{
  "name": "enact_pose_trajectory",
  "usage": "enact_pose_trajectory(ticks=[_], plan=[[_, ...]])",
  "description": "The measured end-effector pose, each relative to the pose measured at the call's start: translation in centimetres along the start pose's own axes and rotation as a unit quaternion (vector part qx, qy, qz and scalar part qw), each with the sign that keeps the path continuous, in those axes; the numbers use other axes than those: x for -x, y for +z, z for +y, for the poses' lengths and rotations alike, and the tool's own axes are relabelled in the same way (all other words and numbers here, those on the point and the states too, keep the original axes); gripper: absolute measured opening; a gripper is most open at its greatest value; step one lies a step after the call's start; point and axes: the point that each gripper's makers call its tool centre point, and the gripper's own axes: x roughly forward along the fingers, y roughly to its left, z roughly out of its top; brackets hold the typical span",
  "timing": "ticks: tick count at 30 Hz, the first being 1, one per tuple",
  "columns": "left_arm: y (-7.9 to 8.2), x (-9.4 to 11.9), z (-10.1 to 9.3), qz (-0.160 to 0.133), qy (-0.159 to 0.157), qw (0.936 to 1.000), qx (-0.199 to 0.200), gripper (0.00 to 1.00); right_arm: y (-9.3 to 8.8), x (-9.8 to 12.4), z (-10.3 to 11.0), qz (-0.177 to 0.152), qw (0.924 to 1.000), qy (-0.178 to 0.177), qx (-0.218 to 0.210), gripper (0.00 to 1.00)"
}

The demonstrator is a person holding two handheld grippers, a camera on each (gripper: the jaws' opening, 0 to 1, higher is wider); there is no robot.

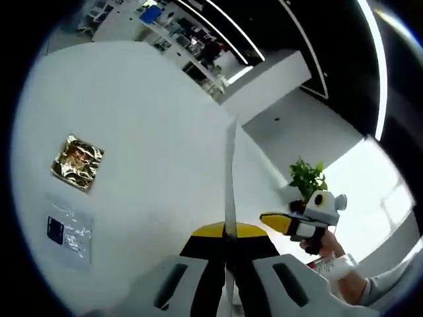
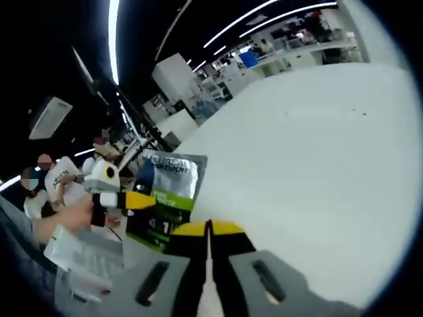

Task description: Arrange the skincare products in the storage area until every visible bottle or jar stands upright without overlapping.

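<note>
The left gripper [image 1: 229, 232] at lower centre has its jaws clamped on a thin flat sachet [image 1: 230, 178], edge-on; the same silver-green sachet [image 2: 166, 191] shows centre-left in the right gripper view. The right gripper [image 2: 209, 231] has its jaws together. A gold packet [image 1: 78, 162] lies left on the white table [image 1: 152, 132].

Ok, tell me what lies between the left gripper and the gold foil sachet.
Bare white table, seen in the left gripper view. Nothing sits between the left gripper, shut on a thin packet seen edge-on, and the gold foil sachet.
</note>
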Motion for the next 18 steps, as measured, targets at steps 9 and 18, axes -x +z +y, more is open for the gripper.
enact_pose_trajectory(ticks=[9,18], plan=[[2.2,2.7,-1.5,-0.025,0.0,0.9988,-0.043,0.0,2.5,2.5,0.7,-0.04,0.9989,-0.014,0.019,0.01],[2.8,5.0,-2.1,-0.028,0.009,0.9959,-0.085,0.0,4.2,4.5,1.7,-0.074,0.9964,-0.022,0.035,0.01]])
